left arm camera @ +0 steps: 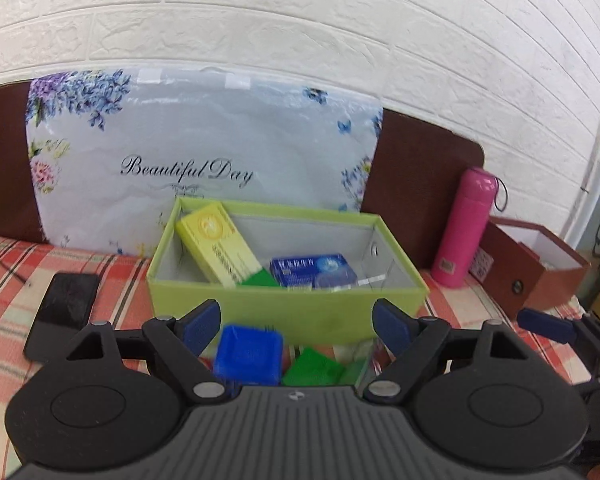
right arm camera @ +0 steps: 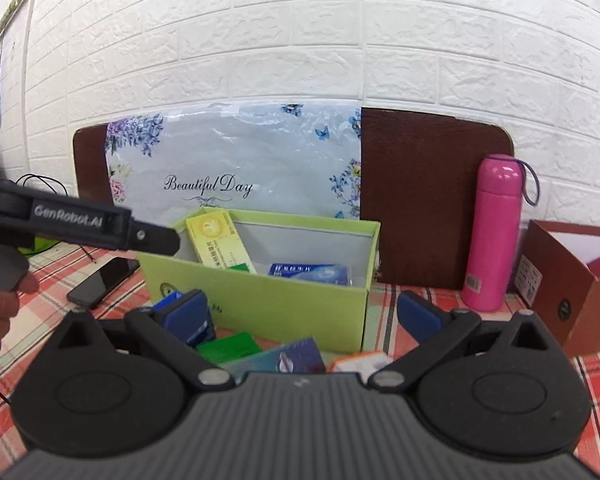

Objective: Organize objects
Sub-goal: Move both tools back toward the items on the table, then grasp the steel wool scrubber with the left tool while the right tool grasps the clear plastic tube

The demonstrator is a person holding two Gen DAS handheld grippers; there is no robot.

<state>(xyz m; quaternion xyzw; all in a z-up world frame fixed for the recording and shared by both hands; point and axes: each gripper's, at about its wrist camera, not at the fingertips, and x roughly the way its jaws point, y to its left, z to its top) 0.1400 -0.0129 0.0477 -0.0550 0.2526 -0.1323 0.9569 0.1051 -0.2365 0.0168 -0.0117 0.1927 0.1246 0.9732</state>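
While the green box (left arm camera: 284, 312) already holds a yellow carton (left arm camera: 220, 246) and blue pack (left arm camera: 314, 270), approx. half remains – blue box (left arm camera: 249, 354), green packs (left arm camera: 314, 368) etc. lie before it, left gripper (left arm camera: 298, 320) and right gripper (right arm camera: 302, 312) both wide open, empty.

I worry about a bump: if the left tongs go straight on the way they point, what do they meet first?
Probably the blue box between the open left tongs, then the green box's front wall; depth is unclear.

Floral "Beautiful Day" bag (left arm camera: 204, 152) propped against brown headboard (right arm camera: 432, 196), white brick wall (left arm camera: 300, 32) behind. Pink flask (right arm camera: 494, 232) upright beside open brown box (right arm camera: 572, 304). Black phone (left arm camera: 66, 306) flat on plaid cloth (left arm camera: 4, 280).
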